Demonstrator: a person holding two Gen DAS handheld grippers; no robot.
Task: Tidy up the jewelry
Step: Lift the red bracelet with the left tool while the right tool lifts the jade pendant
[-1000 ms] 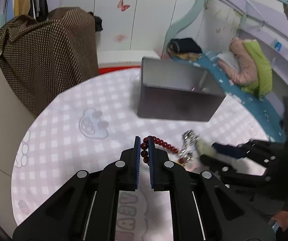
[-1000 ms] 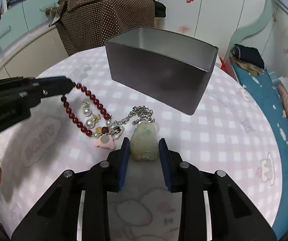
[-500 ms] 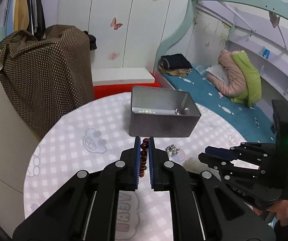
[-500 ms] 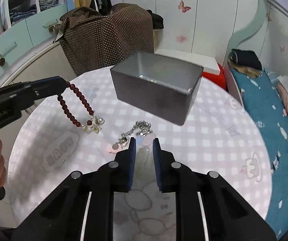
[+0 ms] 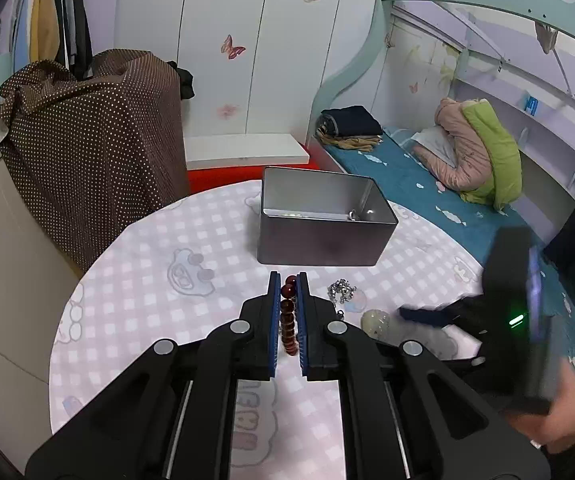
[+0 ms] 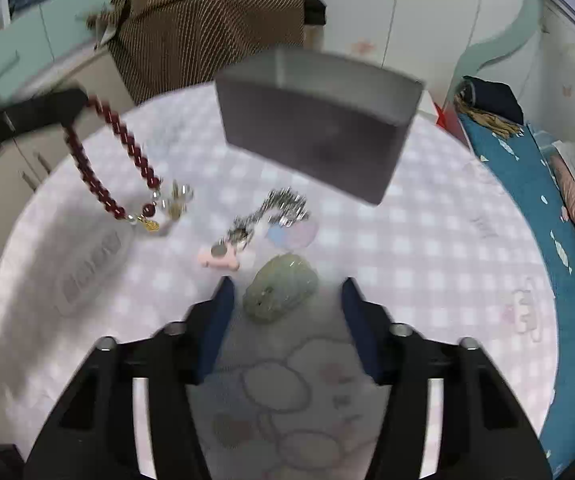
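Your left gripper (image 5: 288, 300) is clamping the red bead bracelet (image 6: 116, 160) — your right gripper (image 6: 285, 300) has just been opening, fingers standing wide around the jade pendant (image 6: 281, 286).

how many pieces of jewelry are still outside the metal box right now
3. The red bead bracelet hangs from the shut left gripper; the silver chain and green jade pendant lie on the table. Box contents are partly hidden.

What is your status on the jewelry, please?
Left gripper shut on red bead bracelet, lifted. Right gripper just opened, jade pendant between, unheld. Tin unobstructed.
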